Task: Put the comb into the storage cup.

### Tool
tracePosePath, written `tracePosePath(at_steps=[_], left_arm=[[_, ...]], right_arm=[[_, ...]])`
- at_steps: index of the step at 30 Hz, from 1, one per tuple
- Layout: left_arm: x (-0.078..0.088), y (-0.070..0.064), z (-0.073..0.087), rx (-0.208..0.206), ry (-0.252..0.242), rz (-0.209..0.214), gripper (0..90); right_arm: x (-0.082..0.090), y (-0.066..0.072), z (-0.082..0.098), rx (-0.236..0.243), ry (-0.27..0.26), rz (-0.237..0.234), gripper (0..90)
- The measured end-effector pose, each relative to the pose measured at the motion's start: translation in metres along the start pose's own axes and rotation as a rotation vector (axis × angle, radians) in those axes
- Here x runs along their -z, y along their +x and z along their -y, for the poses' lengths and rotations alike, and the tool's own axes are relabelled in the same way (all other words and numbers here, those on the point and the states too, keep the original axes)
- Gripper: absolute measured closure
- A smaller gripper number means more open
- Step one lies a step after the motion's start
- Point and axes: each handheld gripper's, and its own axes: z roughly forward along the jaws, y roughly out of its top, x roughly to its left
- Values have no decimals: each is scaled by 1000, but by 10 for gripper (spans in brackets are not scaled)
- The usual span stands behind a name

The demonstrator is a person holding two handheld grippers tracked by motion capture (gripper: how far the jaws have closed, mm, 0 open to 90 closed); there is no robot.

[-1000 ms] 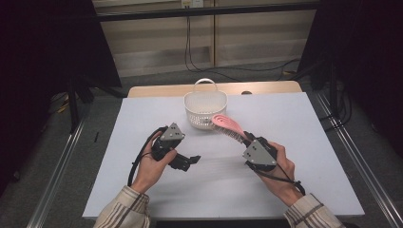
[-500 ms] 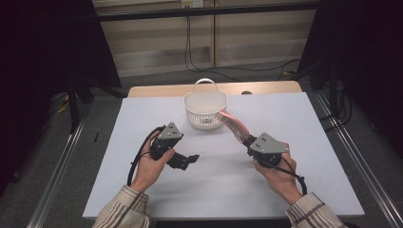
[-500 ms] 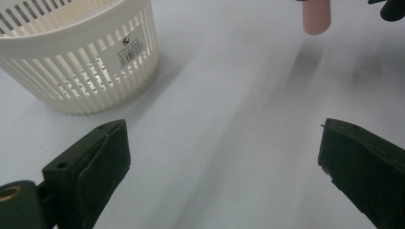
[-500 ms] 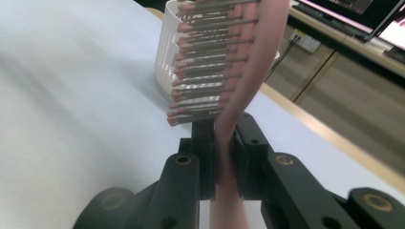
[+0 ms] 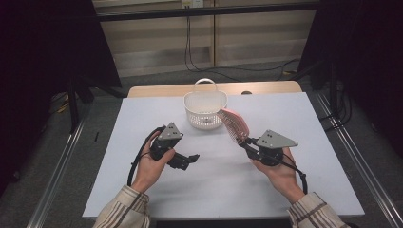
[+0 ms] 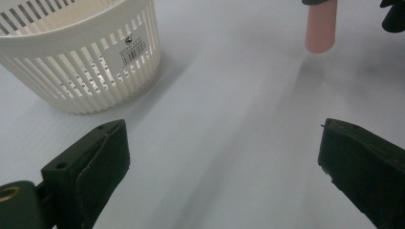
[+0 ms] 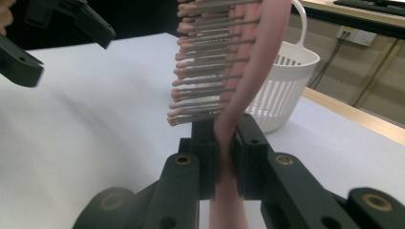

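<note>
- The right gripper (image 5: 244,141) clamped the neck of a pink hairbrush (image 5: 234,124), holding it off the white table (image 5: 294,114), with the brush head angled up toward the basket.
- In the right gripper view the jaws pressed on the pink hairbrush (image 7: 239,86) from both sides; its bristle rows pointed to that view's left, and the top of the head ran out of the frame.
- The lower end of the handle passed behind the jaws there and was cut off at the bottom edge.
- From above, the brush head lay just beside the rim of the white slotted basket (image 5: 205,110); whether the two touched could not be told.
- The basket stood upright near the far edge of the table with its carry handle raised; its inside looked pale, and any contents could not be made out.
- The left gripper (image 5: 190,159) rested low over the table with its jaws spread wide and nothing between them.
- In the left gripper view the basket (image 6: 81,57) was cut off at the top and left, and a small printed label on its wall was too small to read.
- At the top of that view the pink handle end (image 6: 321,28) hung above the table, its upper part cropped.
- The person's striped sleeves (image 5: 124,209) were cut off at the bottom of the high view.
</note>
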Motion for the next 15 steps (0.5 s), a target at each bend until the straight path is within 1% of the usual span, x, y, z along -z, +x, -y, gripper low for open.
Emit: tracePosePath(at_steps=[1,2,4,6,8,9,11,13,15], left_arm=[[0,0,0,2,-2,-1,37],[1,0,0,-8,2,-6,37],[2,-1,0,-14,-4,-16,37],[2,0,0,-4,-10,-3,36],[1,-1,0,-7,-8,-13,36],[1,-1,0,-6,-9,-11,36],[0,-2,0,-12,-6,-6,36],[-1,-3,0,-27,-2,-5,36],[-1,-3,0,-30,-2,-4,36]], right_arm=[[0,0,0,-4,-4,-5,810],[0,0,0,-8,-6,-14,810],[-1,0,0,-24,-15,-27,810],[-1,-2,1,-50,-31,-44,810],[-1,-3,1,-73,-39,-58,810],[-1,-3,1,-85,-45,-66,810],[-1,-4,1,-101,-56,-80,811],[0,-4,1,-117,-74,-92,810],[1,-4,0,-130,-91,-98,810]])
